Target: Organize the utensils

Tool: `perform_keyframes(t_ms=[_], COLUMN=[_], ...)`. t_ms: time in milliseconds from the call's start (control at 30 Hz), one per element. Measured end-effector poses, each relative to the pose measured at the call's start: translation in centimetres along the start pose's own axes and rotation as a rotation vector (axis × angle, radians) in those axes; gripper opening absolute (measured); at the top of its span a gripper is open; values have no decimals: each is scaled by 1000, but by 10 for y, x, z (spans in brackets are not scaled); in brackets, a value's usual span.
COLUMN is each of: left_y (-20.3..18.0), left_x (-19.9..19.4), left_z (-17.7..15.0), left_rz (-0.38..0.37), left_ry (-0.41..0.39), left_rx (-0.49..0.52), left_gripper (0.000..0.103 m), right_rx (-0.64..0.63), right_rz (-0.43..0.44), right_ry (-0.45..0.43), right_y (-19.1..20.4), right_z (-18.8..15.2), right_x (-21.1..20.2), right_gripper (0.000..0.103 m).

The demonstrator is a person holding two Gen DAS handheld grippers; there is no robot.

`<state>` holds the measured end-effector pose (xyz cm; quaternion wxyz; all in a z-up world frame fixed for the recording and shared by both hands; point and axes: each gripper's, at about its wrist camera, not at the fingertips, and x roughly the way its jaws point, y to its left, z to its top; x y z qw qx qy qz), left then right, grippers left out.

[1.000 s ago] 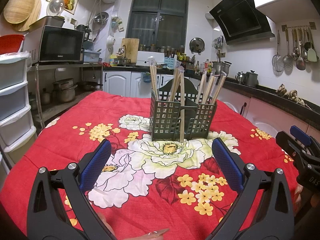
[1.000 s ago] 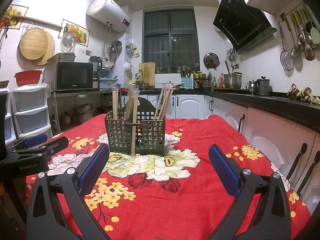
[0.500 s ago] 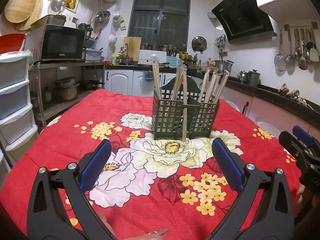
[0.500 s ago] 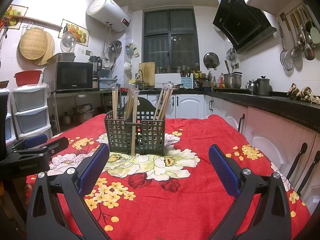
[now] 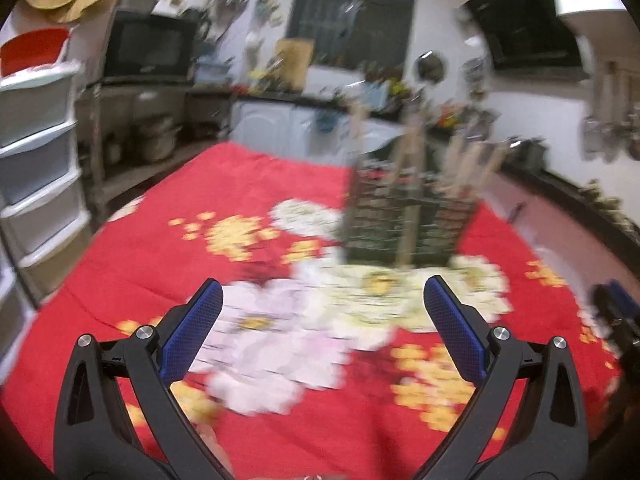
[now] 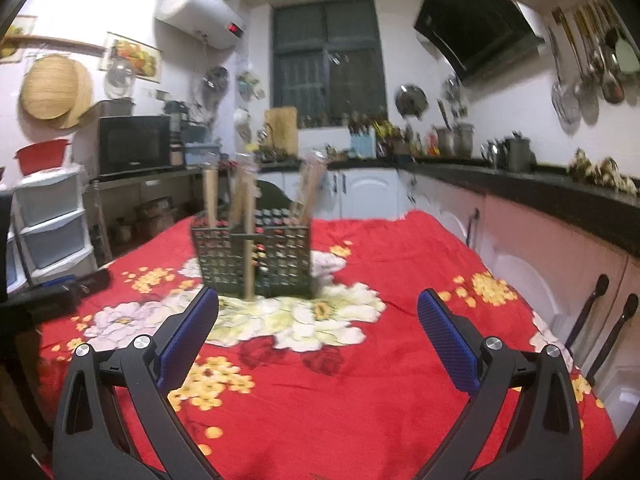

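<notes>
Both claws hang over the tabletop [image 6: 400, 380], which is covered by a red flowered cloth, and neither holds anything: the left claw [image 5: 322, 328] has its blue pads spread wide, and the right claw [image 6: 318, 330] is spread just as wide. The task's thing, a dark grid utensil caddy [image 6: 256, 260], stands upright on the white flower print ahead of both claws, with wooden chopsticks [image 6: 210, 196] rising from its compartments. One chopstick [image 6: 249, 252] seems to stand against the caddy's front wall, outside the grid, its foot on the cloth; the blur leaves this uncertain. The left wrist view is heavily smeared, so details there are not reliable. By my judgement the step in hand is the approach, before any grasp. The next move calls for one claw to line up on that stray chopstick and pinch it partway up the shaft, without nudging the caddy.
</notes>
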<state>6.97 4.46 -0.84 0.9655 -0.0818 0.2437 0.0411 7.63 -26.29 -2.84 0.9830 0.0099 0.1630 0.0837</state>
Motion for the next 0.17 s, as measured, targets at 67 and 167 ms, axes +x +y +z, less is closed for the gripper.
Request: perform_keyframes(t_ms=[67, 167], left_y=[29, 62], left_x=[19, 56], left_z=[20, 37], left_rz=[62, 160], left_ry=[72, 212], left_rx=[-35, -28], left_gripper=[93, 93], right_rx=[-6, 4], right_rz=[-68, -222], right_ry=[91, 269], right_y=[-16, -51], right_z=[14, 28], right_x=[22, 72], right_gripper=[97, 97])
